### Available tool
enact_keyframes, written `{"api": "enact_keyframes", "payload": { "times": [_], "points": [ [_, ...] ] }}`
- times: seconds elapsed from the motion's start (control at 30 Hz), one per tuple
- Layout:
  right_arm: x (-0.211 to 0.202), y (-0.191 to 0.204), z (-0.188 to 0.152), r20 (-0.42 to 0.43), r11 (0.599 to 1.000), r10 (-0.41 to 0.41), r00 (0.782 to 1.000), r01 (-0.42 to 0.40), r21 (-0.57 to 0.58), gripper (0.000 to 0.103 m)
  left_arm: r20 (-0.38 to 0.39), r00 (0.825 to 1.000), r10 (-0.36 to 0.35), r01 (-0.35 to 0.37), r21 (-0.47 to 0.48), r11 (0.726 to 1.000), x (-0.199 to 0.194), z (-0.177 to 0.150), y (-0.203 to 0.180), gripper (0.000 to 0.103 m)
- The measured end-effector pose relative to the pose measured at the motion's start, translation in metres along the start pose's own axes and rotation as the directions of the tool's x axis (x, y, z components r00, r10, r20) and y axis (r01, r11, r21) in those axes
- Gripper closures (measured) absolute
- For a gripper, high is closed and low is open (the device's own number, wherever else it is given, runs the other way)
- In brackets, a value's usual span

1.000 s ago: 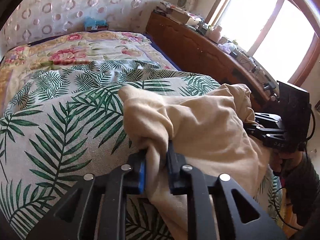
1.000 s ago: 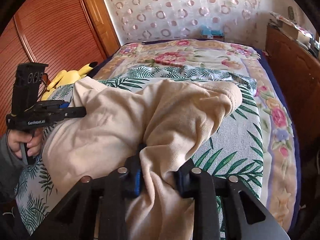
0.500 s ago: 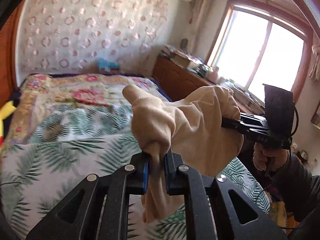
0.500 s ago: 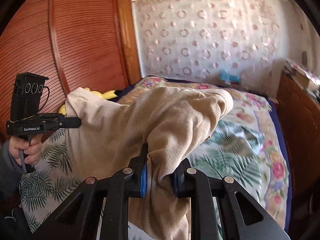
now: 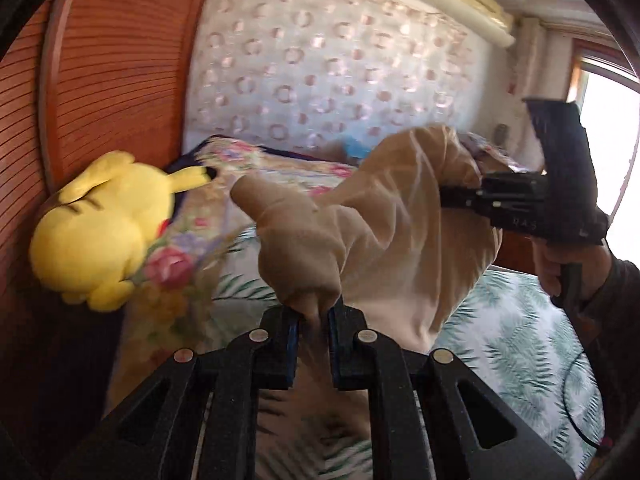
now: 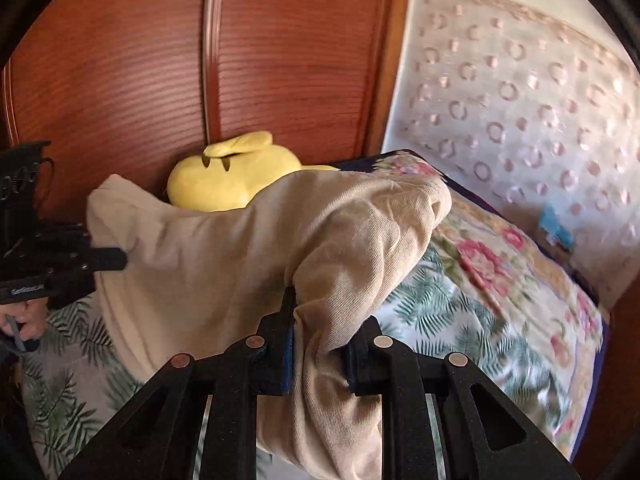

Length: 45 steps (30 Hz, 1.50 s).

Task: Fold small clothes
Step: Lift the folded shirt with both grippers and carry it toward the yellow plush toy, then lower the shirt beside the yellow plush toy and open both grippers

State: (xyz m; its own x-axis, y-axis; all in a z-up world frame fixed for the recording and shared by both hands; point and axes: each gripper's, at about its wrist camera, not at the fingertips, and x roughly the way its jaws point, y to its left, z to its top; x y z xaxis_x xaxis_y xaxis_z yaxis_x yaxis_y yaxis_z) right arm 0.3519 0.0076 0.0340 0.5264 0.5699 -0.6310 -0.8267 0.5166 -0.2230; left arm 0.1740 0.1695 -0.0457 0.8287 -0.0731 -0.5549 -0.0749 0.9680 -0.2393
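A beige garment (image 5: 384, 224) hangs in the air above the bed, stretched between both grippers. My left gripper (image 5: 313, 332) is shut on one bunched edge of it. It also shows in the right wrist view (image 6: 108, 259) at the far left, pinching the cloth's corner. My right gripper (image 6: 320, 344) is shut on another bunched edge of the garment (image 6: 248, 256). It also shows in the left wrist view (image 5: 452, 196) at the right, held by a hand. The cloth's lower part droops below both jaws.
The bed (image 6: 492, 320) has a palm-leaf sheet and a floral blanket. A yellow plush toy (image 5: 100, 228) lies at the bed's left edge against a wooden wardrobe (image 6: 180, 60). A patterned wall (image 5: 340, 72) is behind the bed and a window (image 5: 612, 128) to the right.
Both grippers have lifted the garment off the bed and swung left toward the wardrobe and plush toy. Both grips stayed shut on the cloth.
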Motion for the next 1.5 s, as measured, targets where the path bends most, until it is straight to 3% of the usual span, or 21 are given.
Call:
{"api": "enact_keyframes", "payload": {
  "times": [0.27, 0.47, 0.5, 0.57, 0.63, 0.73, 0.83, 0.93, 1.0, 1.1, 1.43, 1.5],
  "points": [
    [0.078, 0.018, 0.039, -0.054, 0.994, 0.016, 0.998, -0.022, -0.104, 0.083, -0.011, 0.998, 0.067, -0.067, -0.107, 0.992, 0.017, -0.014, 0.033, 0.090],
    [0.099, 0.001, 0.055, -0.036, 0.999, 0.039, 0.999, -0.039, -0.009, 0.081, -0.069, 0.994, 0.087, -0.095, -0.115, 0.989, 0.018, -0.027, 0.043, 0.090],
    [0.096, -0.006, 0.056, -0.020, 0.999, 0.030, 0.999, -0.029, 0.022, 0.078, -0.077, 0.993, 0.094, -0.103, -0.123, 0.987, 0.017, -0.029, 0.045, 0.090],
    [0.103, -0.009, 0.056, -0.008, 0.997, 0.015, 1.000, -0.014, 0.075, 0.054, -0.088, 0.990, 0.111, -0.123, -0.138, 0.983, 0.019, -0.030, 0.049, 0.089],
    [0.102, -0.011, 0.050, -0.003, 0.994, 0.009, 1.000, -0.008, 0.107, 0.051, -0.097, 0.988, 0.118, -0.133, -0.160, 0.978, 0.020, -0.030, 0.052, 0.089],
    [0.102, -0.009, 0.037, -0.020, 0.992, 0.010, 1.000, -0.008, 0.128, 0.051, -0.088, 0.986, 0.139, -0.152, -0.156, 0.976, 0.017, -0.030, 0.053, 0.081],
    [0.096, -0.008, 0.028, -0.022, 0.988, 0.000, 1.000, 0.003, 0.156, 0.051, -0.053, 0.984, 0.169, -0.175, -0.136, 0.975, 0.007, -0.030, 0.052, 0.061],
    [0.075, -0.008, 0.017, -0.010, 0.979, -0.004, 1.000, 0.006, 0.202, 0.051, -0.037, 0.988, 0.153, -0.156, -0.120, 0.980, -0.003, -0.028, 0.052, 0.045],
    [0.054, -0.005, 0.008, 0.006, 0.972, -0.003, 1.000, 0.001, 0.237, 0.051, -0.012, 0.988, 0.155, -0.156, -0.100, 0.983, -0.013, -0.027, 0.048, 0.022],
    [0.022, 0.002, -0.013, 0.027, 0.961, -0.015, 1.000, 0.007, 0.277, 0.051, 0.024, 0.988, 0.151, -0.149, -0.065, 0.987, -0.028, -0.027, 0.036, 0.013],
    [-0.096, 0.046, -0.085, 0.074, 0.920, -0.122, 0.990, 0.084, 0.384, 0.051, 0.081, 0.992, 0.101, -0.107, 0.070, 0.992, -0.070, -0.034, -0.034, 0.013],
    [-0.121, 0.056, -0.099, 0.086, 0.907, -0.148, 0.985, 0.101, 0.409, 0.046, 0.085, 0.994, 0.073, -0.080, 0.086, 0.993, -0.077, -0.037, -0.049, 0.013]
  ]
}}
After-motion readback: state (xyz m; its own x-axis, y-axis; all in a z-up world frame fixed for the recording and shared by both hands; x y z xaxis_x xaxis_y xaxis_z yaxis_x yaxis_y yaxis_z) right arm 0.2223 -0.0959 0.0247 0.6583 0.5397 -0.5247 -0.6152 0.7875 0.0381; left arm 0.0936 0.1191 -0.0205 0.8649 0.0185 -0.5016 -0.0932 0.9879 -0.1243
